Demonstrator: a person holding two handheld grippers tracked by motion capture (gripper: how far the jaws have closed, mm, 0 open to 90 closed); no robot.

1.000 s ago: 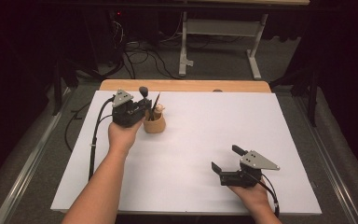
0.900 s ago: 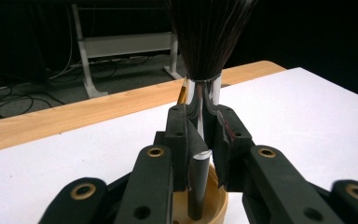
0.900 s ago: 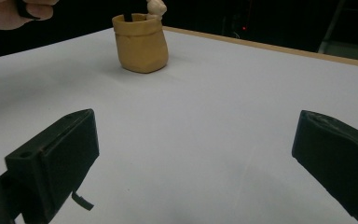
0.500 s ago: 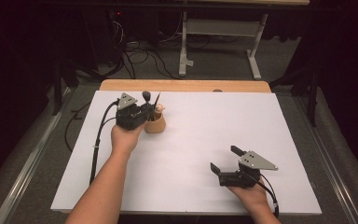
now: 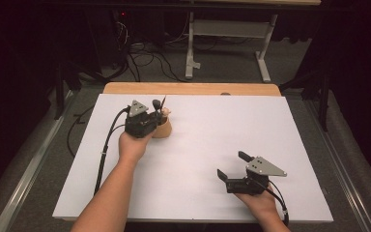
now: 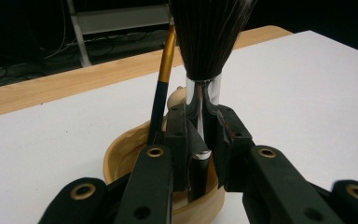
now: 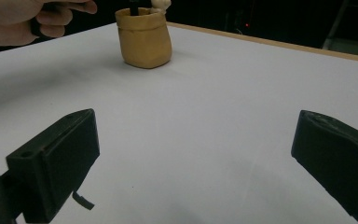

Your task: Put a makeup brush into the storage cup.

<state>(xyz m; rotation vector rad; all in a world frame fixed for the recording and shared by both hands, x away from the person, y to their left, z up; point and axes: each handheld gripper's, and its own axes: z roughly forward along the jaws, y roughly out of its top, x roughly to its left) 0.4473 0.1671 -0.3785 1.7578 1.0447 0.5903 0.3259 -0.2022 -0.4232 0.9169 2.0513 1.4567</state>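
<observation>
A tan pot [image 5: 163, 128] stands on the white table sheet [image 5: 212, 125] at the back left. My left gripper [image 5: 155, 117] is at the pot's left rim, shut on the silver ferrule of a big dark-bristled brush [image 6: 205, 37] that stands upright in the pot [image 6: 121, 154]. In the left gripper view the left gripper [image 6: 200, 137] clamps that ferrule just above the rim. A thin black brush with a gold ferrule [image 6: 165, 70] leans in the same pot beside a cream knob [image 6: 176, 98]. My right gripper [image 5: 232, 165] rests open at the front right, with nothing between its jaws [image 7: 196, 154].
A wooden table edge [image 5: 188, 88] runs behind the white sheet. Cables and a metal stand's legs [image 5: 193, 58] lie on the floor beyond. In the right gripper view the pot [image 7: 144, 39] stands far ahead, with the other hand [image 7: 28, 18] to its left.
My left gripper has shifted slightly to the right with the big brush, closer over the pot. The right gripper has hardly moved.
</observation>
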